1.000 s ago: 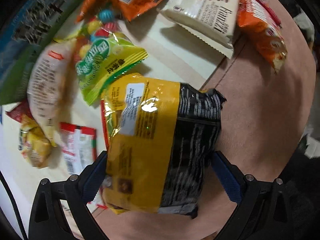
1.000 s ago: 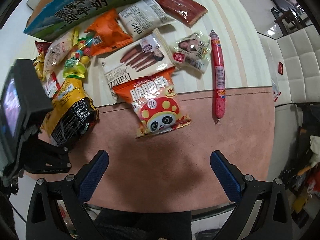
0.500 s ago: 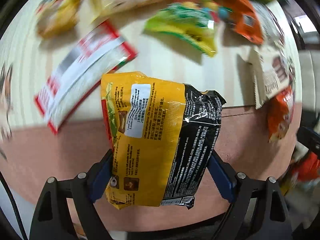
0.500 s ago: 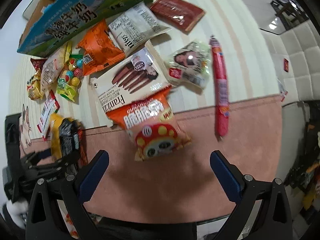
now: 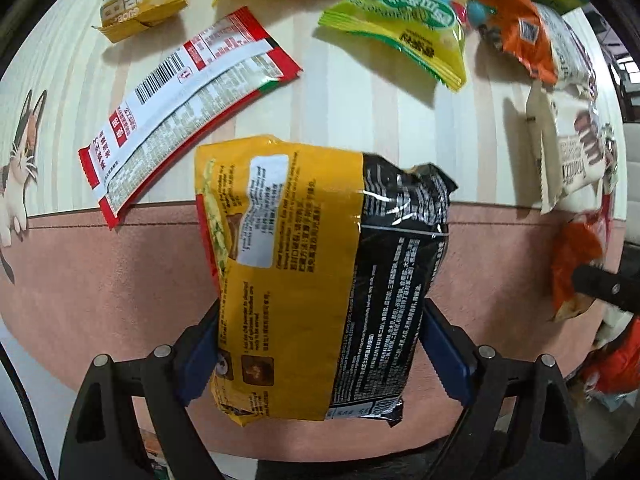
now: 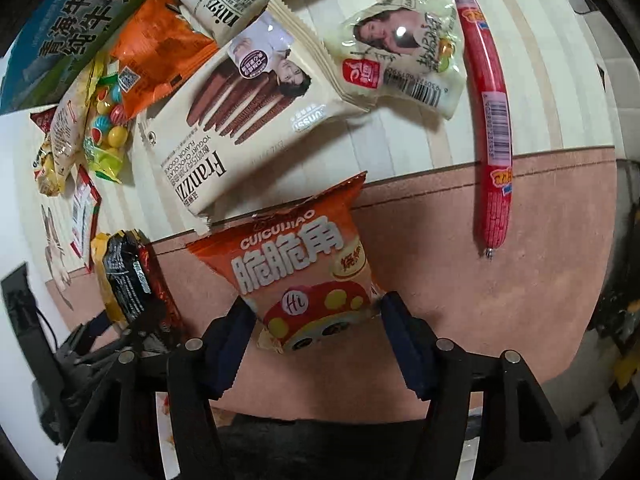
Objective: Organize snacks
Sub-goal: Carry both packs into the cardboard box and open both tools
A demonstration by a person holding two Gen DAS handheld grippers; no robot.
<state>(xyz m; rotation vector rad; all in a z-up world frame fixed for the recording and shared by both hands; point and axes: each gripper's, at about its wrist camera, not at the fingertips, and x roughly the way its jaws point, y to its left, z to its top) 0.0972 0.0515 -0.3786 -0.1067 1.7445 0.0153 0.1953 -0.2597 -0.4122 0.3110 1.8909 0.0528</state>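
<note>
the left gripper (image 5: 320, 344) is clamped on a glossy yellow-and-black noodle packet (image 5: 320, 276), blue pads pressing its two sides low down, its jaws having just eased a little wider. the packet hangs clear over the pink suede edge of the table mat (image 5: 100, 280). the right gripper (image 6: 316, 332) has just been closing around the bottom of an orange crinkly chip bag with a panda face (image 6: 304, 272), which lies on the pink strip; the pads look to be touching its sides.

the noodle packet is slick and held near one end, so a looser grip could let it slide out. the chip bag is air-puffed: squeezing the corner may pinch only film, and it could pop free or burst. its top edge touches the cream biscuit-stick bag (image 6: 248, 128), which may drag along on lifting.
</note>
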